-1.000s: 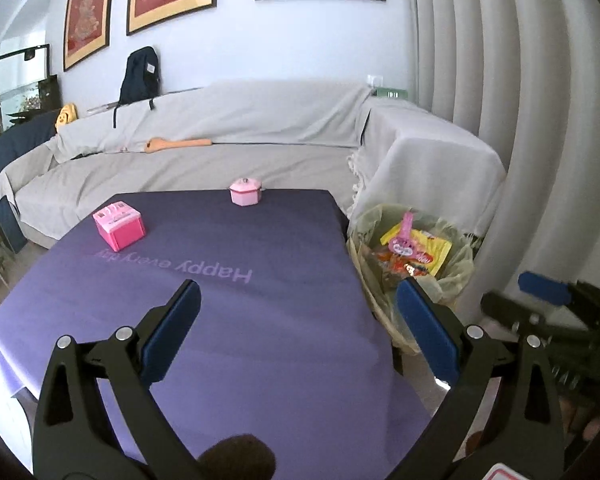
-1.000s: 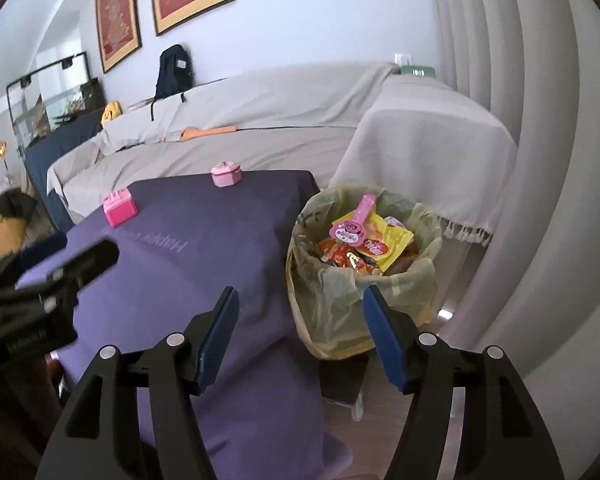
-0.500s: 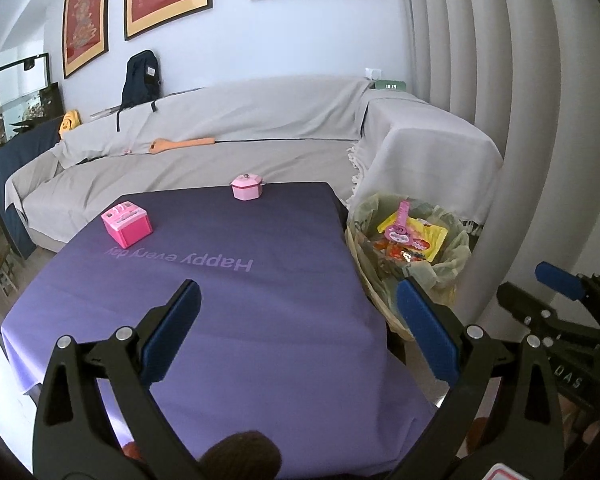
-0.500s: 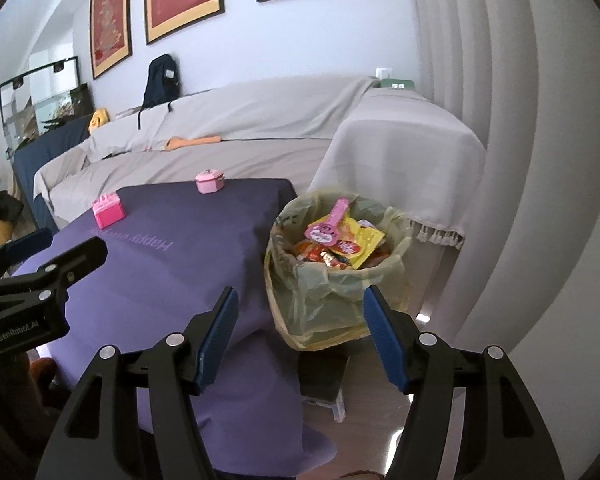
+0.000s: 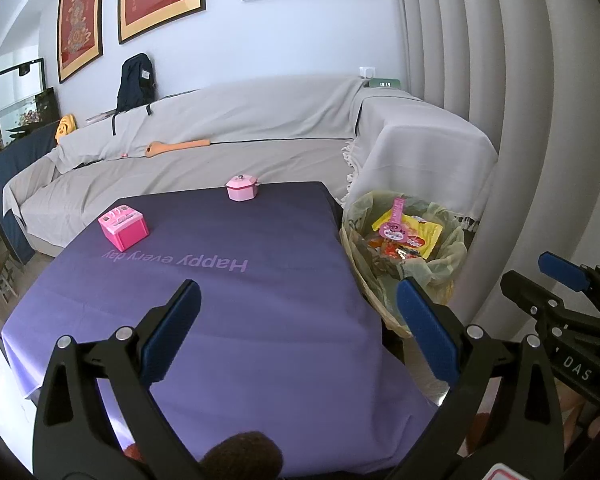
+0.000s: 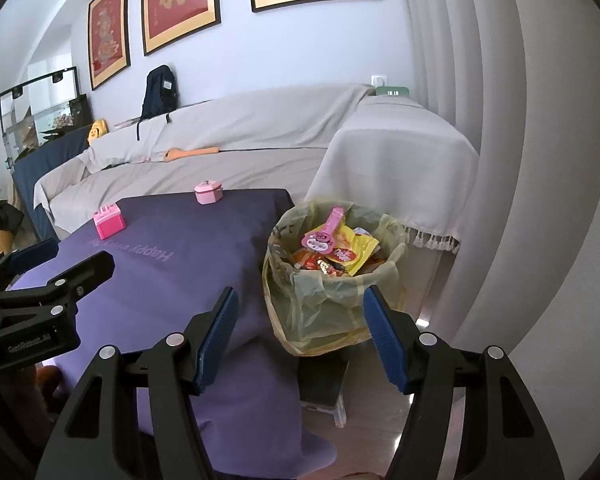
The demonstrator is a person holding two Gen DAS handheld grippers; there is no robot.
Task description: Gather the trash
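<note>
Beside grey-draped sofa (image 5: 236,148), purple-clothed table (image 5: 240,320), full bin (image 6: 332,280); both tools wide, empty.

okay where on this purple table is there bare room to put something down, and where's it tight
Most of the purple tablecloth is bare: the whole near half, from the "Happy every day" lettering to the near edge, below both open grippers. The far side holds the pink box and pink pot, with room between them. The trash bin beside the table is packed.

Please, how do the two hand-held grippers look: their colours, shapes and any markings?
Both the left gripper and the right gripper have black, angular plastic frames with triangular cut-outs and round silver screws. Their fingers carry flat, textured blue pads. White lettering is printed on each black body; it is only partly readable.
</note>
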